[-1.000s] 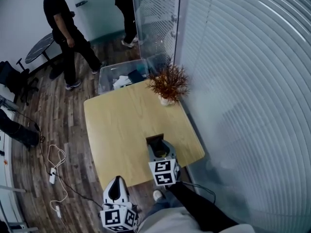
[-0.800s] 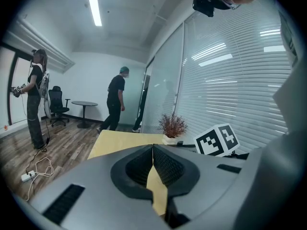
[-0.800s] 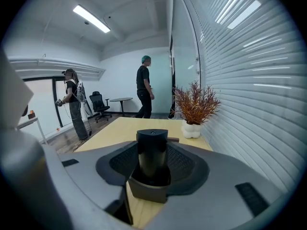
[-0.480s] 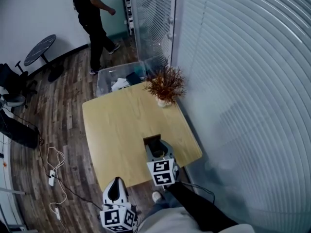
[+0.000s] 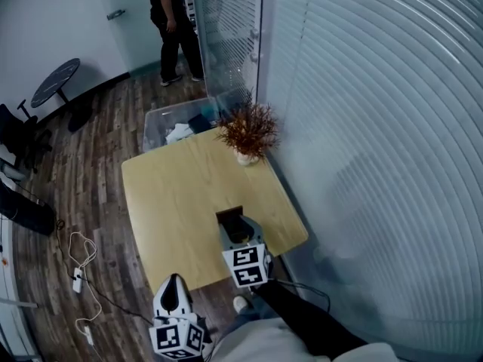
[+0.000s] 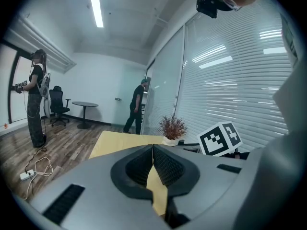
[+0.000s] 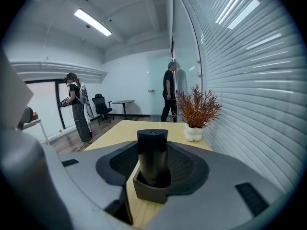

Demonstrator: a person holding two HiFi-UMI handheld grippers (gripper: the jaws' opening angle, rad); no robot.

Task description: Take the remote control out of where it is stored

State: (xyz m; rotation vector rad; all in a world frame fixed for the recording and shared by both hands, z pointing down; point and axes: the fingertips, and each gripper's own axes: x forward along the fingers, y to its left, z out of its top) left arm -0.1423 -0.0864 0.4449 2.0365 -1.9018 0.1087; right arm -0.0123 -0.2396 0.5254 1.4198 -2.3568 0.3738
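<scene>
Right gripper (image 7: 153,161) unmoved, jaws spread astride remote (image 7: 152,140) in holder (image 7: 149,191), table (image 5: 173,194) 6 o'clock; left gripper (image 6: 153,152) clenched, empty; grasp pending

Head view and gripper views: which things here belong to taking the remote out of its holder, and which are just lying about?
Part of the job: remote control, upright in the holder on the table; right gripper, jaws either side of the remote control.
Just lying about: potted plant; clear bin; floor cables; left gripper, shut and empty.
</scene>
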